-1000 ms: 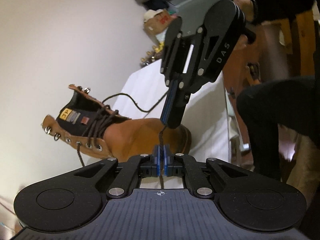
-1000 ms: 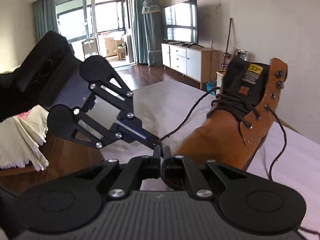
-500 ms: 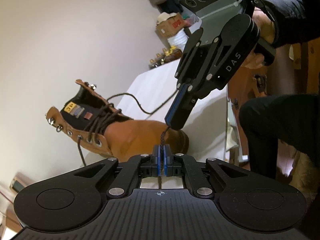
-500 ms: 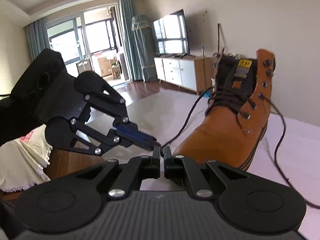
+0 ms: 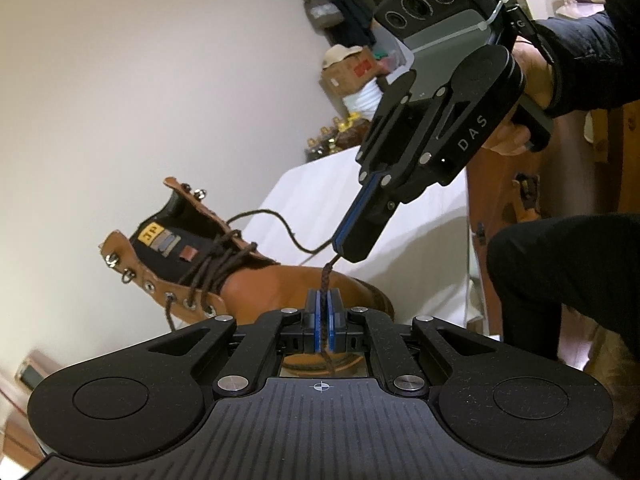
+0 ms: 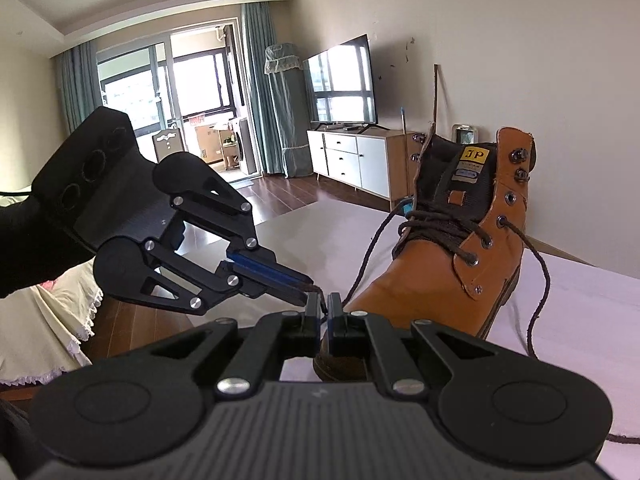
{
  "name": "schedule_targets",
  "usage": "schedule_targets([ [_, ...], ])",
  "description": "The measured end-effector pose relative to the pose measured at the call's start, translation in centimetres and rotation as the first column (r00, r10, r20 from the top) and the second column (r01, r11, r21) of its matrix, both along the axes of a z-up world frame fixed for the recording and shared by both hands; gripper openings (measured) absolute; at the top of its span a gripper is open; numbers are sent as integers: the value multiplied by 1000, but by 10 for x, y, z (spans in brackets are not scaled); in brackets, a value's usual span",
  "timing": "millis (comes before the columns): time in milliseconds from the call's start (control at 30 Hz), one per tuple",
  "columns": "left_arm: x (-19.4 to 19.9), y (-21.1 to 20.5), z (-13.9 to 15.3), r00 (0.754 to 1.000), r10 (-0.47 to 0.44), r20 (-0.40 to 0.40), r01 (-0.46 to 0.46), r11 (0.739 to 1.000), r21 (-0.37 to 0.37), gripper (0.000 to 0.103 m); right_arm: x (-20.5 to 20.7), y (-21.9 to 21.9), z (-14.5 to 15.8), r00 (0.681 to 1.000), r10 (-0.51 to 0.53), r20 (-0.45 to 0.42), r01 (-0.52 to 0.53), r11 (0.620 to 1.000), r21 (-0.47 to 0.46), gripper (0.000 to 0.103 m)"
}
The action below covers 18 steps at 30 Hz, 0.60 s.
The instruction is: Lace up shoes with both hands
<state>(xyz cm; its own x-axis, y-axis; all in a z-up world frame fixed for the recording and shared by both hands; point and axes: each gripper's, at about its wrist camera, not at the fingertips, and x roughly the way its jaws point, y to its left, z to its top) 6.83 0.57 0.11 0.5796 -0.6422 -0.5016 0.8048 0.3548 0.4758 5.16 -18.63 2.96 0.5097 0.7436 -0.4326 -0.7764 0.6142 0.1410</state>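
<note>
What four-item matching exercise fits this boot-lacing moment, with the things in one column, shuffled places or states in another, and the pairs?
Things:
1. left gripper
2. boot
3. television
4. yellow tag

Places or states:
A. on the white cabinet
B. on the boot's black tongue
C. shut on the dark lace
D. standing on the pale cloth

Pairs: 1-C, 2-D, 3-A, 4-B

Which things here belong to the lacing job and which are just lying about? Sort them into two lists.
Job:
boot
lace, pinched by both
left gripper
right gripper
bed sheet under the boot

Lying about:
television
white cabinet
curtains
cardboard box
</note>
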Motion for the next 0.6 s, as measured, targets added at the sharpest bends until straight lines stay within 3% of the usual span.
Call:
schedule_targets([
  [300,1,2,-7,1000,-5,-15,5,999,-33,8,1,3,-2,1000,24,-2,-24,999,-26,4],
  [533,0,2,-5,1000,4,1,-4,1000,-12,3,4,5,-4,999,38,-8,-39,999,-34,4],
  [600,0,5,-2,1000,21,20,-21,1000,-10,2,5,4,-4,999,41,-14,-42,999,-30,9],
])
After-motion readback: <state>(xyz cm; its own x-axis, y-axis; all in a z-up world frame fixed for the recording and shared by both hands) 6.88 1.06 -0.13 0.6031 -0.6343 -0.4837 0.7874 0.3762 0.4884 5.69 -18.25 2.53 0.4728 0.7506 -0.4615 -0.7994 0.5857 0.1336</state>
